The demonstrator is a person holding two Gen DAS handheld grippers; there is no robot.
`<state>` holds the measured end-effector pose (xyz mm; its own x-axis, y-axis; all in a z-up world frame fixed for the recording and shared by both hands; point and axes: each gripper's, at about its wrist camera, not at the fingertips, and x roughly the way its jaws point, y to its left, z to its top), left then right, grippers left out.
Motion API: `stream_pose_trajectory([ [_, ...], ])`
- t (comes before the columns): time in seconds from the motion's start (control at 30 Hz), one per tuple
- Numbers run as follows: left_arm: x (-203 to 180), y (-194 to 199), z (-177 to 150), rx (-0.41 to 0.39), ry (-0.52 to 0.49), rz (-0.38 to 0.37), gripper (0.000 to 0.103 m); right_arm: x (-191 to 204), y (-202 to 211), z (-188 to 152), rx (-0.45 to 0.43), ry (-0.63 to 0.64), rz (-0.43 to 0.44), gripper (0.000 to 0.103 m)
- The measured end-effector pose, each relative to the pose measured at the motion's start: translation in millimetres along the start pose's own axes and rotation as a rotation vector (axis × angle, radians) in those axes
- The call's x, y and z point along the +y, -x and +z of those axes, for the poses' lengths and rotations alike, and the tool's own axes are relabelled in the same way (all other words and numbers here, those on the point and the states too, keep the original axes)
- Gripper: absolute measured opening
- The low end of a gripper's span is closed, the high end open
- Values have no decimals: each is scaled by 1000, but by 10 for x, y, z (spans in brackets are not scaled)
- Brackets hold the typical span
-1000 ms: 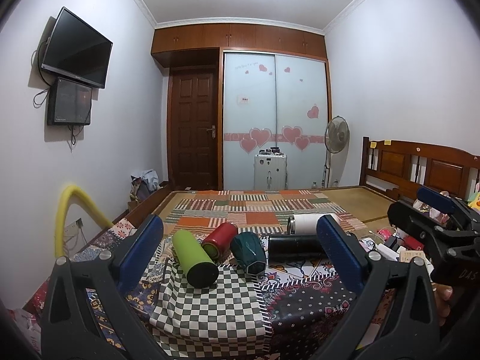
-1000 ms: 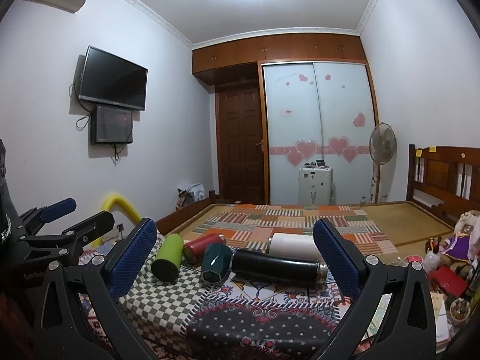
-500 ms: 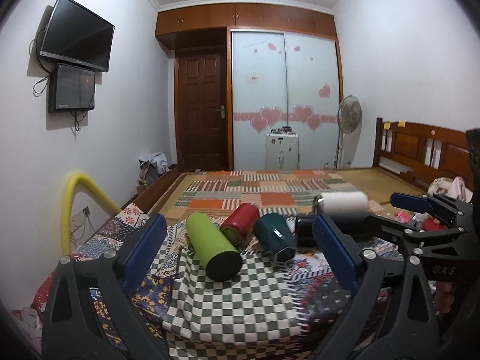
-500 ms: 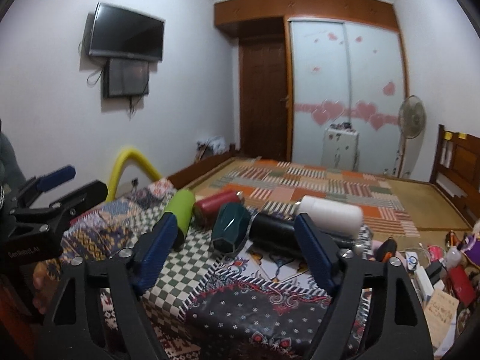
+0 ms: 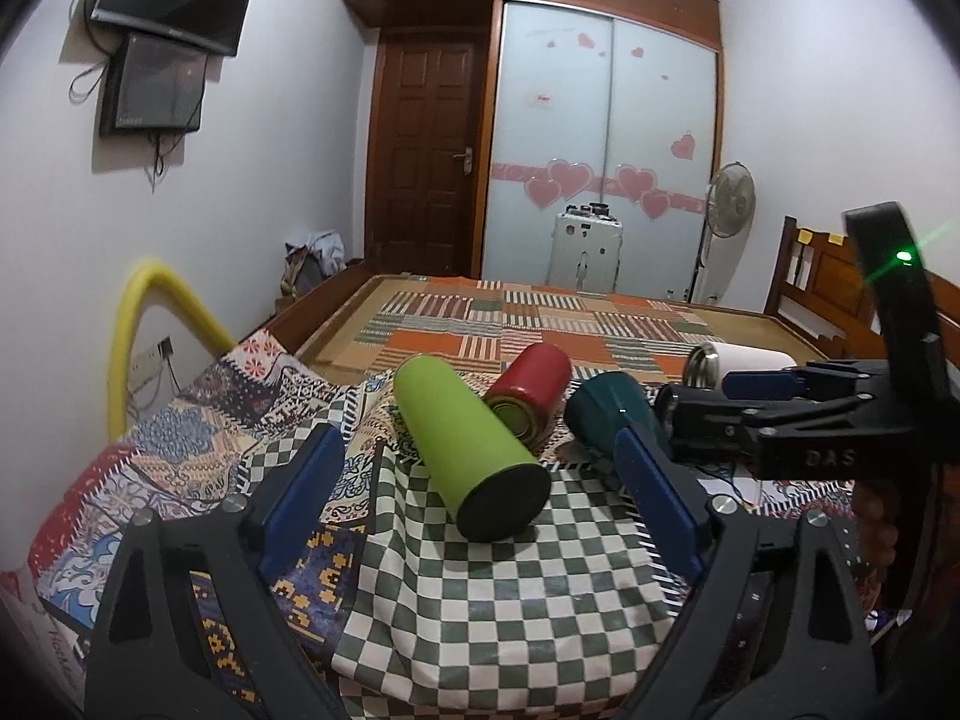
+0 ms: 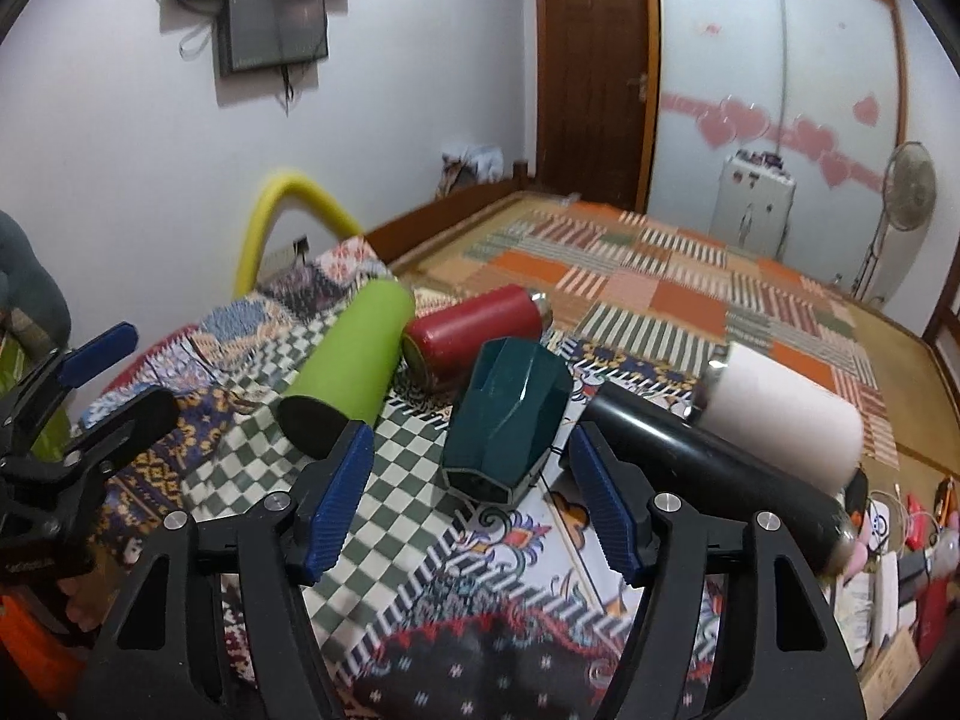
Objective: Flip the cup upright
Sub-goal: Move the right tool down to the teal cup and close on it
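Several cups lie on their sides on a cloth-covered table: a lime green cup, a red cup, a dark teal faceted cup, a black cup and a white cup. My left gripper is open and empty, its fingers on either side of the green cup's near end. My right gripper is open and empty, just in front of the teal cup. The right gripper also shows in the left wrist view, by the black cup.
A green-and-white checked cloth and patterned cloths cover the table. A yellow foam arch stands at the left. A bed with a patchwork mat lies behind. Clutter sits at the right edge.
Both grippers have moved forward and down toward the cups. The left one has closed in on the green cup, the right one on the teal cup. No cup has moved.
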<state>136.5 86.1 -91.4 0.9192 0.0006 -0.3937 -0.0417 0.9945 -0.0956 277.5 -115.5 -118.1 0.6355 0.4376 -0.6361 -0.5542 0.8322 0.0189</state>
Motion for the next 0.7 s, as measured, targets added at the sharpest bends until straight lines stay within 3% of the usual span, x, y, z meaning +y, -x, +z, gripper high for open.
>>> stream_pose_trajectory([
  [0.37,118,-49,-70,-12,36,-25,92,-82,-633,305,254,-10,-19,64],
  [0.7,124,-18,-124,-35,25,-42,92,-113,-945,499,404,-31,-98,67],
])
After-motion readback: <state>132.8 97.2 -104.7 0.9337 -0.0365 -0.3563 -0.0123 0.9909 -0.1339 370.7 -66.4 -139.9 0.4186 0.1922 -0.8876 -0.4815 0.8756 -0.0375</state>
